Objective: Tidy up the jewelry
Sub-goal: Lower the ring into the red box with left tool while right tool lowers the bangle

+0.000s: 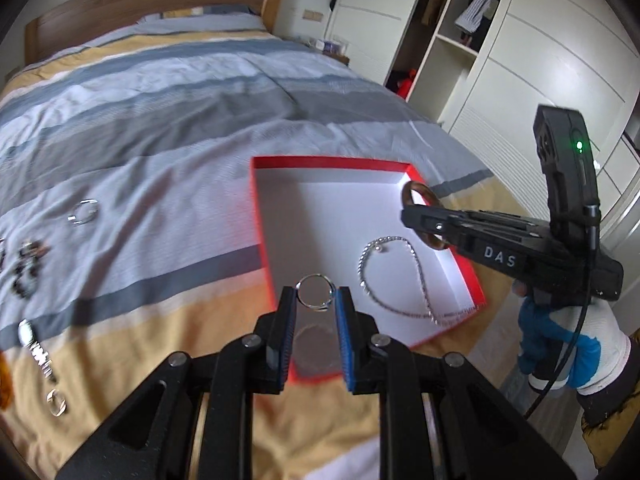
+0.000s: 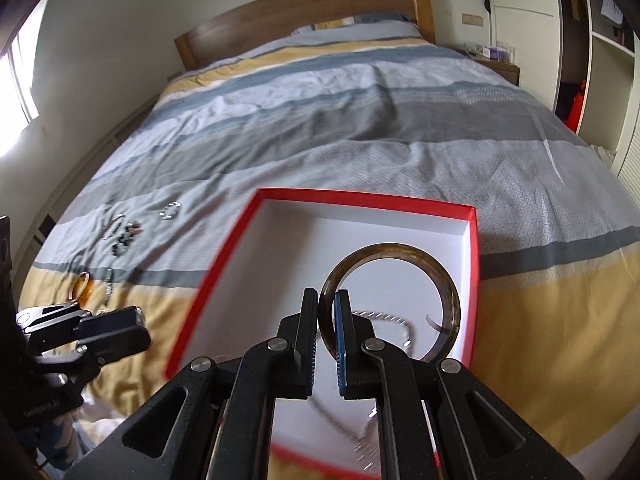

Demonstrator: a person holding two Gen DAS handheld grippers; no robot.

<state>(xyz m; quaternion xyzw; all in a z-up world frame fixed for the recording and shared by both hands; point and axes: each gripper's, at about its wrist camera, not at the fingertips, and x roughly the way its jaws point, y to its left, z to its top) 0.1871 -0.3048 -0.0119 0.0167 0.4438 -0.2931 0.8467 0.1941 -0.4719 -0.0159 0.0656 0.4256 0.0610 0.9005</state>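
Note:
A red box (image 1: pixel 259 216) with a white inside lies on the bed; it also shows in the right wrist view (image 2: pixel 474 256). A silver chain necklace (image 1: pixel 418 268) lies in it. My left gripper (image 1: pixel 315 295) is shut on a thin silver ring (image 1: pixel 316 291) above the box's near left edge. My right gripper (image 2: pixel 327 300) is shut on a brown bangle (image 2: pixel 400 254) and holds it upright over the box's right side; the bangle also shows in the left wrist view (image 1: pixel 416 190). The right gripper (image 1: pixel 436 226) comes in from the right in the left wrist view.
More jewelry lies on the striped duvet left of the box: a silver ring (image 1: pixel 83 212), dark beads (image 1: pixel 26 276), a watch (image 1: pixel 36 346), an amber bangle (image 2: pixel 82 286). A wooden headboard (image 2: pixel 304 12) is far; white wardrobes (image 1: pixel 540 60) stand to the right.

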